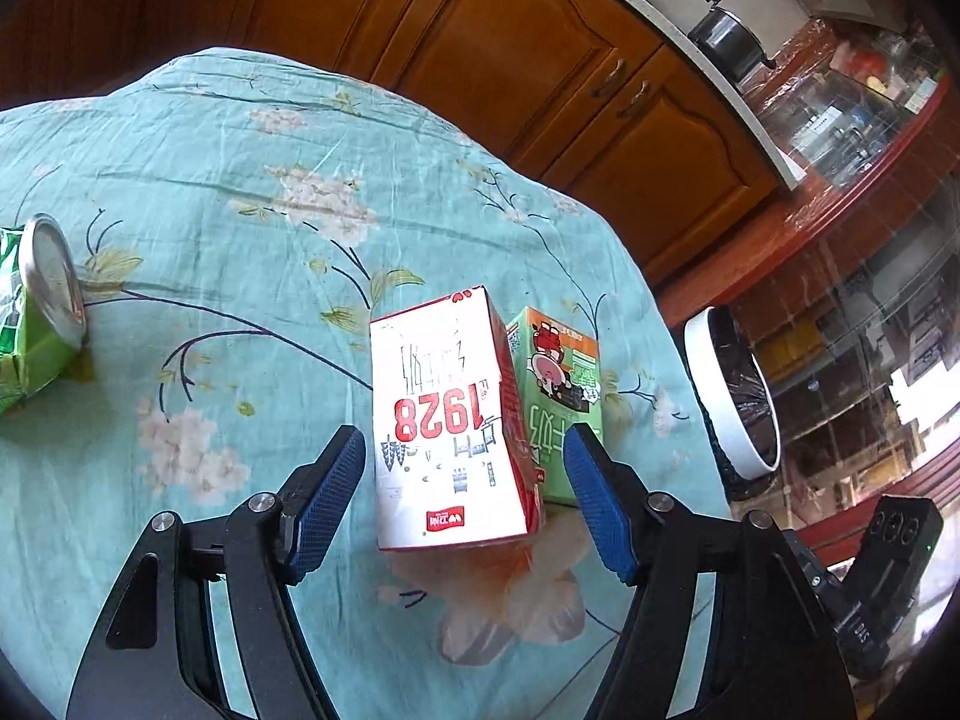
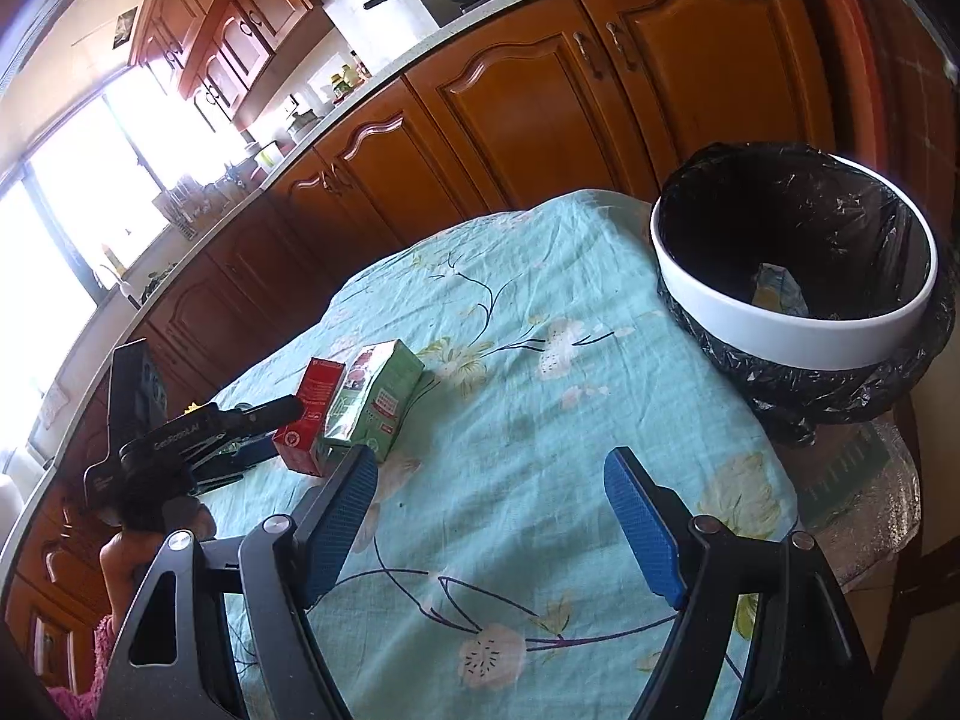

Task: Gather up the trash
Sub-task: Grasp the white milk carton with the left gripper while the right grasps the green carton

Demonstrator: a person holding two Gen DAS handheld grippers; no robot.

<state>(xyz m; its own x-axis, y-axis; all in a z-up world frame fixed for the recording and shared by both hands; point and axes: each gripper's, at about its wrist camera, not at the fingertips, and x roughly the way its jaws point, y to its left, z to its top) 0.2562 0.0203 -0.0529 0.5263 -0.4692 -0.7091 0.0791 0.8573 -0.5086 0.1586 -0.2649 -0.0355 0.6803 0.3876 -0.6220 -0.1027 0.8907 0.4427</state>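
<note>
In the left wrist view the left gripper (image 1: 465, 495) hangs over the desk (image 1: 198, 192), which is draped in a teal flowered cloth; its blue-padded fingers (image 1: 327, 504) stand apart on either side of the near end of a red-and-white carton (image 1: 441, 420), with a gap showing at each pad, so nothing is gripped. The carton lies flat with its long axis running near to far, its print upside down from this side, and a green carton (image 1: 558, 402) lies touching it on the right, aligned the same way. A crushed green can (image 1: 36, 306) lies on its side at the left margin, its silver end turned toward the cartons, well apart from them across open cloth. The desk's right edge falls away just beyond the green carton, and the white-rimmed bin (image 1: 735, 396) with its black liner stands past that edge. The far edge meets wooden cabinets (image 1: 540, 60). In the right wrist view the right gripper (image 2: 492, 516) is open and empty over bare cloth, fingers (image 2: 642, 516) wide. The two cartons lie to the far left, side by side, long axes slanting from near-left to far-right, with the left gripper's black body just beside them. Open cloth stretches from the fingers to the bin at the far right, where a pale carton (image 2: 777, 291) lies inside. The bin stands at the desk's right edge.
</note>
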